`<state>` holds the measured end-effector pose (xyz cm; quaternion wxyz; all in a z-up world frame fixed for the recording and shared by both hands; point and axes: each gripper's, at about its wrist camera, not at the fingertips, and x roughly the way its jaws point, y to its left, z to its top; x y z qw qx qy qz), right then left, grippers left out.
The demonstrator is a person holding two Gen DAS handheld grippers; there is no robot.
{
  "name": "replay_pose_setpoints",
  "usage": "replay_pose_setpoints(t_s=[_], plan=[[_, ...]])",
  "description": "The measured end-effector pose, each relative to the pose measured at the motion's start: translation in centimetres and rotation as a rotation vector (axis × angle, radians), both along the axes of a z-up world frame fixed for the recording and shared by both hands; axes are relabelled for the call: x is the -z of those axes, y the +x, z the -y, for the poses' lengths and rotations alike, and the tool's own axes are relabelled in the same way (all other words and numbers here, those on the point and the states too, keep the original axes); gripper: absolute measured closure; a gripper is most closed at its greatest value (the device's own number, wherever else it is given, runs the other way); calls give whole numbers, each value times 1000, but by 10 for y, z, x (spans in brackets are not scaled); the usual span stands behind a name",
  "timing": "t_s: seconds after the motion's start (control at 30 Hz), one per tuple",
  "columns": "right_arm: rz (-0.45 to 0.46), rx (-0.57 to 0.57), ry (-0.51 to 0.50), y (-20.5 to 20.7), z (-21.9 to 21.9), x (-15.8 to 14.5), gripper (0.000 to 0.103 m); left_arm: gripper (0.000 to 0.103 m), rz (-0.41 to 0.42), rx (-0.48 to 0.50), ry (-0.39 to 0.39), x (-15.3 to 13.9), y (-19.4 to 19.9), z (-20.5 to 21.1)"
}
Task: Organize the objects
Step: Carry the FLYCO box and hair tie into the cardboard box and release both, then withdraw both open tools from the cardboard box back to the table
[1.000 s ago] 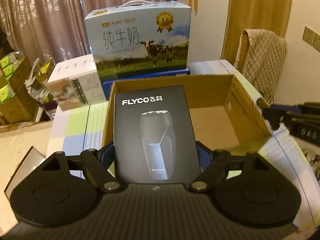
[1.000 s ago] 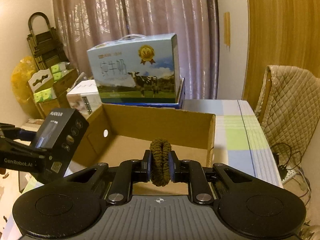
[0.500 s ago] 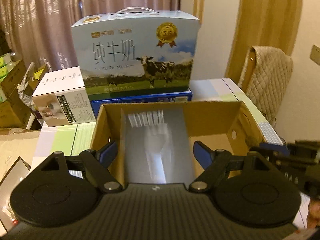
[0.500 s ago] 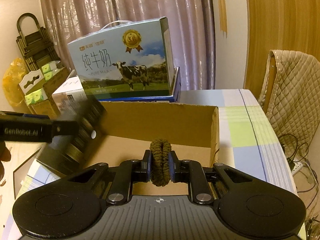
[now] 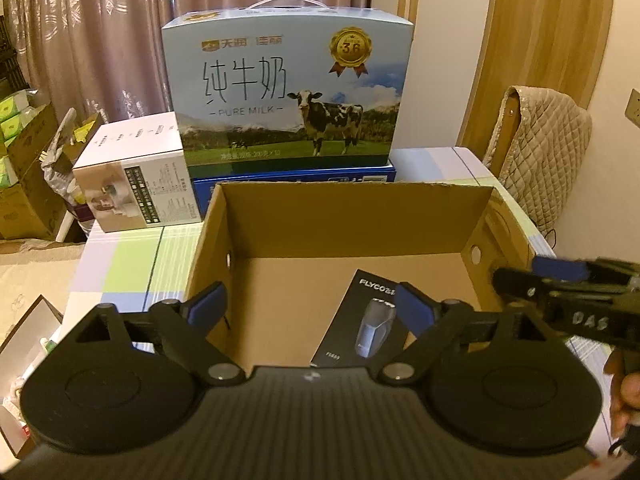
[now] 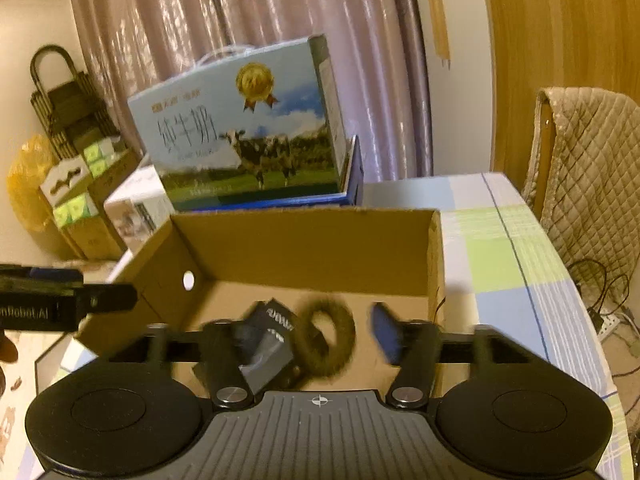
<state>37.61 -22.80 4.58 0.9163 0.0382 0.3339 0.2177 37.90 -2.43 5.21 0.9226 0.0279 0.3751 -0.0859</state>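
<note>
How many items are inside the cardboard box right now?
2: the black shaver box lies on the floor of the cardboard box, and the brown hair tie sits beside it. Near corners are hidden.

- The tabletop (image 5: 120, 264) wears a checked cloth in green, blue and white.
- An open cardboard box (image 5: 340, 216) sits directly on it.
- A white carton (image 5: 136, 184) and a flat blue box (image 5: 296, 180) stand behind.

"PURE MILK" on milk carton (image 5: 286, 92), "FLYCO" on black box (image 5: 362, 320)
</note>
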Motion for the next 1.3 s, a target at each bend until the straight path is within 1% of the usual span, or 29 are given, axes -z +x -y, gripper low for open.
replay_pose_setpoints(t_s=[0.2, 0.3, 0.43, 0.53, 0.63, 0.77, 0.9, 0.97, 1.03, 1.1, 1.2, 1.3], plan=[[-5, 13, 2, -9, 9, -7, 44, 11, -10, -11, -1, 2, -12, -7], [0, 10, 7, -19, 13, -14, 44, 11, -4, -13, -1, -1, -25, -11], [25, 4, 17, -47, 20, -28, 44, 11, 12, -21, -10, -7, -50, -16], [42, -5, 9, -76, 26, -35, 44, 11, 24, -26, -4, -12, -74, -20], [38, 2, 19, -108, 36, -37, 44, 9, 35, -23, 7, -14, -103, -23], [36, 21, 17, -155, 51, -32, 44, 9, 29, -21, 10, -14, -143, -27], [11, 46, 11, -202, 64, -22, 44, 8, 18, -31, -5, -10, -185, -32], [-2, 58, 7, -222, 70, -17, 44, 8, 12, -32, 3, -5, -207, -32], [-18, 71, 10, -239, 75, -12, 44, 8, 3, -27, 21, 1, -227, -30], [-36, 73, 5, -253, 79, -6, 44, 8, -8, -21, 18, 9, -245, -31], [-49, 71, -20, -273, 84, 2, 44, 8, -51, -37, 3, 26, -268, -33], [-68, 63, -45, -290, 85, 11, 44, 8, -85, -40, 8, 41, -285, -33]])
